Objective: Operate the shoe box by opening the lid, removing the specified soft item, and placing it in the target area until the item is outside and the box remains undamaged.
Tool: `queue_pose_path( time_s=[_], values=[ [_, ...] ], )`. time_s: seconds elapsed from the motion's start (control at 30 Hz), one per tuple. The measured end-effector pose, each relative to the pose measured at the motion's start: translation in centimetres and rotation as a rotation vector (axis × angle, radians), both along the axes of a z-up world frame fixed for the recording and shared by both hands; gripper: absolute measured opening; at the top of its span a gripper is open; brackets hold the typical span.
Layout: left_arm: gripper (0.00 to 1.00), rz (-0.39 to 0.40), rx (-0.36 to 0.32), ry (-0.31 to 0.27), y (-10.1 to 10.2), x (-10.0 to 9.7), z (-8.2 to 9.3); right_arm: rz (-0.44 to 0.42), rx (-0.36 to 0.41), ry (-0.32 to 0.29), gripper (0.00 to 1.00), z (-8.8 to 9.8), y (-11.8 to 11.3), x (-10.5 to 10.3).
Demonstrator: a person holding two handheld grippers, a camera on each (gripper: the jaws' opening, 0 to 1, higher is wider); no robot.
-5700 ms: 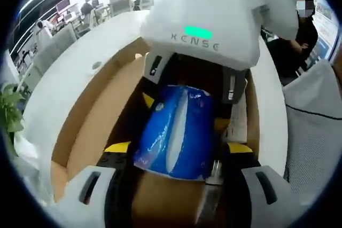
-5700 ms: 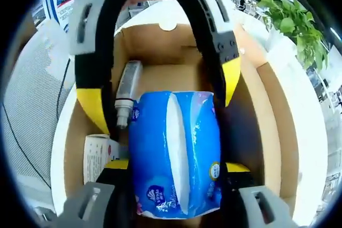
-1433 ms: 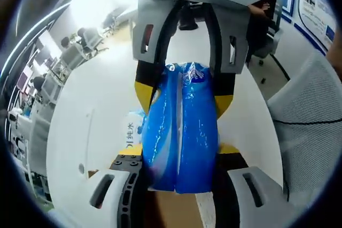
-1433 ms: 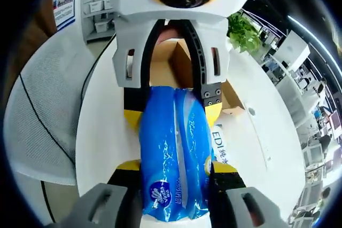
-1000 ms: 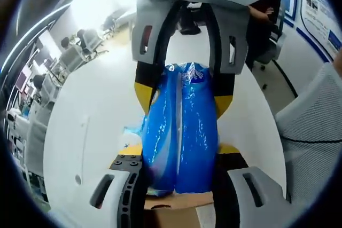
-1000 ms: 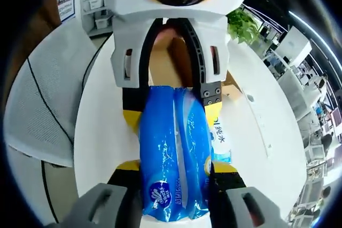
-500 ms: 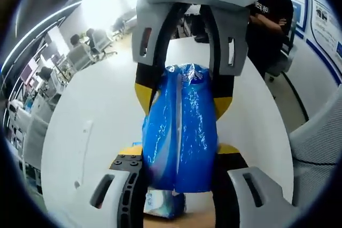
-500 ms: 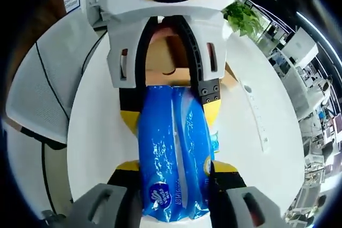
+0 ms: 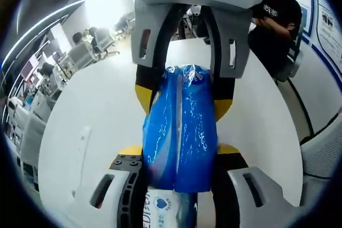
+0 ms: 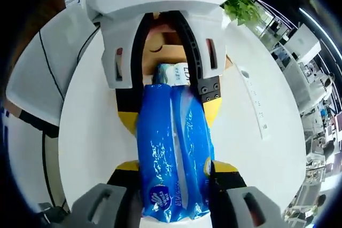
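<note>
Shoe box (image 10: 163, 57) partly visible in right gripper view, brown cardboard behind the far gripper, lid apparently open judging by the flap edges, sits on white round table (image 10: 251, 148). Table (image 9: 91, 132) spans most of left gripper view too, bare white top, office desks and seated people beyond, standing person (image 9: 275, 22) at upper right. Mesh chair (image 10: 32, 78) beside table edge in right gripper view; green plant (image 10: 243, 4) beyond.

Blue tissue pack (image 9: 180, 126), the soft item, held lengthwise in the air over the table, outside the box. Left gripper (image 9: 179, 156) clamps one end, jaws narrow and pressing the plastic; right gripper (image 10: 173, 172) clamps the other end likewise (each appears opposite in the other's view, yellow pads against the wrap). Second small packet (image 9: 163, 209) with blue print lies on table below the pack in left gripper view; similar white packet (image 10: 173, 73) near box in right gripper view, possibly the same one, cannot tell.

Step in hand, judging: carry to target area, removal done. Next: lower pack flat onto bare tabletop away from box and packet, release both ends together. Target spot itself not marked.
</note>
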State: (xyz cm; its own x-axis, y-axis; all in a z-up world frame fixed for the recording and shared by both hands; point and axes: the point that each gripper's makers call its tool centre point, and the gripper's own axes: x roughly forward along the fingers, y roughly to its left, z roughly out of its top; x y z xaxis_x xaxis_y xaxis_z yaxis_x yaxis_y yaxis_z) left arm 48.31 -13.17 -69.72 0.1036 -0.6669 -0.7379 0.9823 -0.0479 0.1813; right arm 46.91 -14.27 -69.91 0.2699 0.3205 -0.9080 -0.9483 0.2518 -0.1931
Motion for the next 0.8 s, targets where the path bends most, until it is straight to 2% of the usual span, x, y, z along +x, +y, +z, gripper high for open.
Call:
queue_pose_path(
  time_s=[0.13,0.47,0.7,0.8],
  values=[
    [0.46,0.003,-0.005,0.005,-1.6,0.9,-0.5,-0.01,-0.027,0.002,0.44,-0.4,-1.2,0.8],
    [0.47,0.015,0.006,0.025,-2.7,2.6,-2.4,-0.006,-0.067,0.028,0.45,-2.1,-2.4,1.9],
    [0.48,0.025,0.008,0.043,-2.7,2.0,-3.1,-0.006,-0.083,0.04,0.46,-3.3,-2.8,2.2],
    [0.49,0.034,0.001,0.069,-2.7,1.8,-3.4,-0.012,-0.088,0.053,0.47,-4.0,-3.1,2.2]
  ],
)
